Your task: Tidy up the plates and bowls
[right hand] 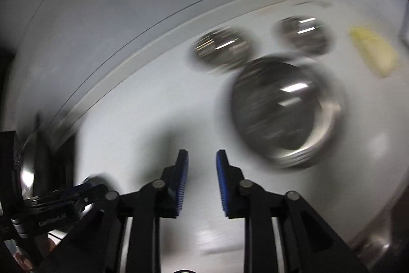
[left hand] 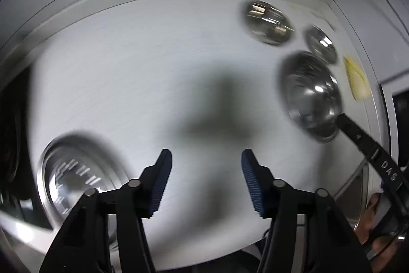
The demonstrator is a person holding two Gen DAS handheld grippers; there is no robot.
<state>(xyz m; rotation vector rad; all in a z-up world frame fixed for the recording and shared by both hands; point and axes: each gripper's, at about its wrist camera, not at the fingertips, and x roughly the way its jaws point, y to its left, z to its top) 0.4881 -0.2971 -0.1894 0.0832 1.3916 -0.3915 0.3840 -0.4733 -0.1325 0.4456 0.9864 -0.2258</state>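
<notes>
Two parted grippers above table (left hand: 153, 68)

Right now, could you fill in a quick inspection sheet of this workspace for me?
Surface: white table, shadowed in the middle.
Job's things: big steel bowl, two small steel bowls behind it, steel plate at the left; all blurred.
Clutter: yellow scrap near the big bowl.
Grippers: left gripper open, empty; right gripper open, empty.
Cables: nothing seen.
Surroundings: pale wall behind the table.
</notes>
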